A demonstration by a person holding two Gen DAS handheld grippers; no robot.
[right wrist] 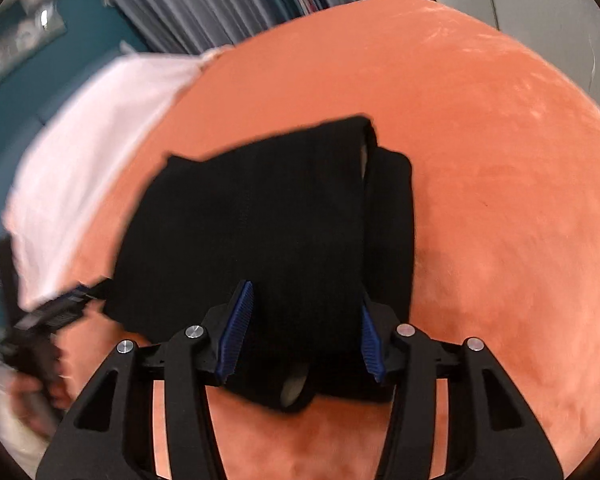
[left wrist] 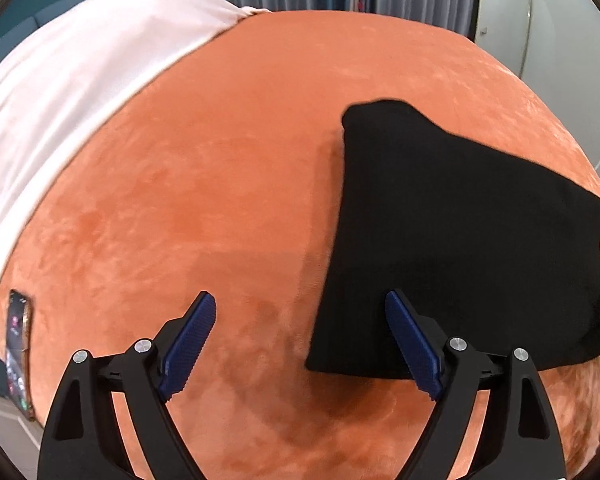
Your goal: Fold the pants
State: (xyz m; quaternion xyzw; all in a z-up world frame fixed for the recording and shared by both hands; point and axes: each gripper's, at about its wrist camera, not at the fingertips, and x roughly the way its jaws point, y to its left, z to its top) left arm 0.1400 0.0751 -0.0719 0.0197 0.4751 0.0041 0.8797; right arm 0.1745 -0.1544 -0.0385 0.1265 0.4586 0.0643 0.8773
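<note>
The folded black fabric pants (right wrist: 268, 248) lie on the orange velvet bedspread (left wrist: 220, 160), near a pale pink pillow (left wrist: 72, 92). The left gripper (left wrist: 300, 344) hovers low beside their near corner, blue-padded fingers spread wide and empty. The right gripper (right wrist: 300, 332) points down over the bundle's near edge, its fingers apart with cloth between them.

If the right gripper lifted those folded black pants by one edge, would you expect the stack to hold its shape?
Probably not: the pants are soft layered cloth, so the layers would likely droop and unfold. They look light. The plush orange blanket may drag on them if pushed.
</note>
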